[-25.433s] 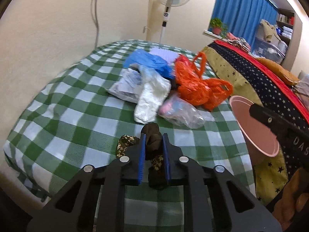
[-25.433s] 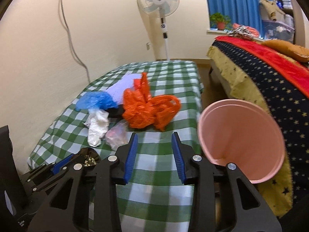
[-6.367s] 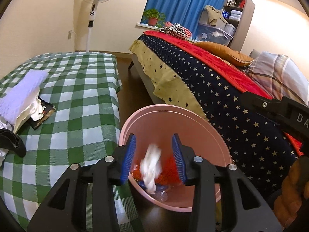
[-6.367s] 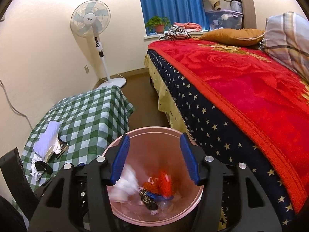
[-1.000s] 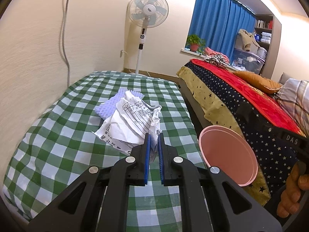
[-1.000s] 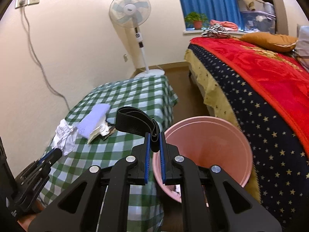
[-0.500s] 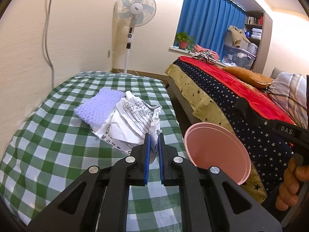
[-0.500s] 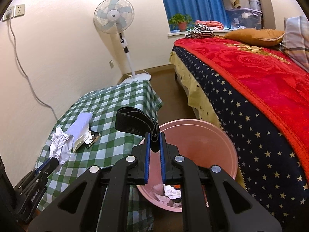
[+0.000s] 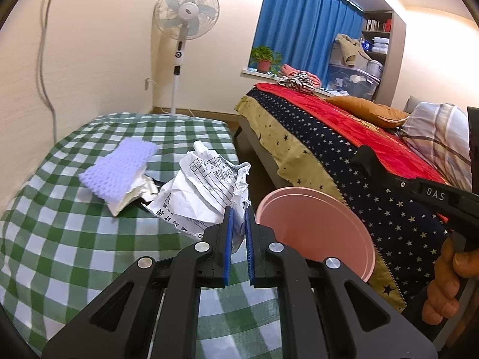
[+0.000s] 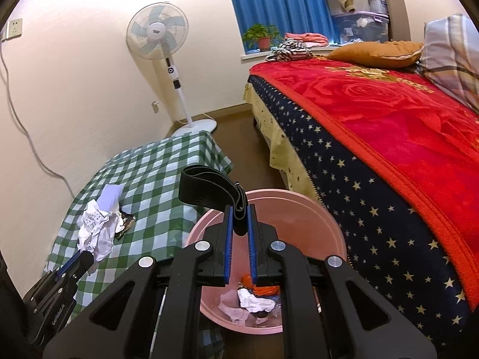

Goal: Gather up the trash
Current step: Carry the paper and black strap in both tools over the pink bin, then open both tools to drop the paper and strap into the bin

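the left gripper (image 9: 238, 212) is clamped on the edge of a crumpled printed paper (image 9: 203, 191), its blue pads (image 9: 227, 233) pressed close with only the paper between them. the paper hangs over the green checked cloth (image 9: 74, 239) near the cloth's right edge, close to the pink bin (image 9: 317, 230). just behind it on the cloth lies a lilac knitted piece (image 9: 119, 167) with a bit of silvery wrapper (image 9: 131, 194) poking out from under it.

the right gripper (image 10: 239, 218) is pinched tight on a black elastic band (image 10: 209, 191), which loops up and to the left from between the fingers. it sits directly above the open mouth of the bin (image 10: 314, 212), and down inside the bin i can see white crumpled scraps (image 10: 251, 299) and something orange (image 10: 263, 290) already lying at the bottom.

the bin stands on the floor in the gap between the checked cloth and the bed (image 10: 389, 137) with the red blanket and starred navy skirt. a standing fan (image 10: 158, 42) is against the far wall, beside the blue curtain (image 10: 275, 3).
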Tool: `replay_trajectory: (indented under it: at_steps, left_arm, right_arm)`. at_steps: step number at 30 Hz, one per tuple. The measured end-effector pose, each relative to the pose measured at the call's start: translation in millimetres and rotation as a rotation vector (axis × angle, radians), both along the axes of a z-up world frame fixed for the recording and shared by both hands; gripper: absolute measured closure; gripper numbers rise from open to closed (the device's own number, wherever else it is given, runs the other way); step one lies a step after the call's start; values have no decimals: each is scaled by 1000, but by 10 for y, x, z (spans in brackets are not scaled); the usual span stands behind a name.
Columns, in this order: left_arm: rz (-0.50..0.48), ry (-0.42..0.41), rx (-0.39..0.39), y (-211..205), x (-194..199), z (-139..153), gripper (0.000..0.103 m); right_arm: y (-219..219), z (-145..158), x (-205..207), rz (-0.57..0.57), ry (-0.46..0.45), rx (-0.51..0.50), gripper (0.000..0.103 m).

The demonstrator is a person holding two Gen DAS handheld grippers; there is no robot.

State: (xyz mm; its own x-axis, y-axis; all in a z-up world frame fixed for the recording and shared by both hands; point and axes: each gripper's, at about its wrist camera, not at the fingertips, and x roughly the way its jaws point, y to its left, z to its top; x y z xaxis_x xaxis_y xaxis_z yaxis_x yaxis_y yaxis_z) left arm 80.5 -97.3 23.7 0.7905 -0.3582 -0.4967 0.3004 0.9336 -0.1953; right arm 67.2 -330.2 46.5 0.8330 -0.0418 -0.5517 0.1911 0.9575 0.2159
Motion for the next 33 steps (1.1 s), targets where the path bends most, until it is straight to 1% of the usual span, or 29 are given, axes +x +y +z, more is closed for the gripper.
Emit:
replay_trajectory:
  at_steps: [5,14,17,24,33]
  left_arm:
    - [-33,4,-9,-144,25,-18,95]
    - [-98,6,-3,-401,71,-76,95]
    - [-111,13,-12,-439,114,-85,95]
    - [-144,29,-5,-616,190,-169,95]
    - [-174,48,-8,-742,258,-238,95]
  right_arm:
    - [-69,-13,-1,-23,3,2,93]
    - [-154,-36,-12,-50,9,12,93]
    - [-190,-45,-5,-64,11,16,93]
    - [-274,-77,10,-90,18,13,93]
    - [-333,-112,53,-109,27,15,93]
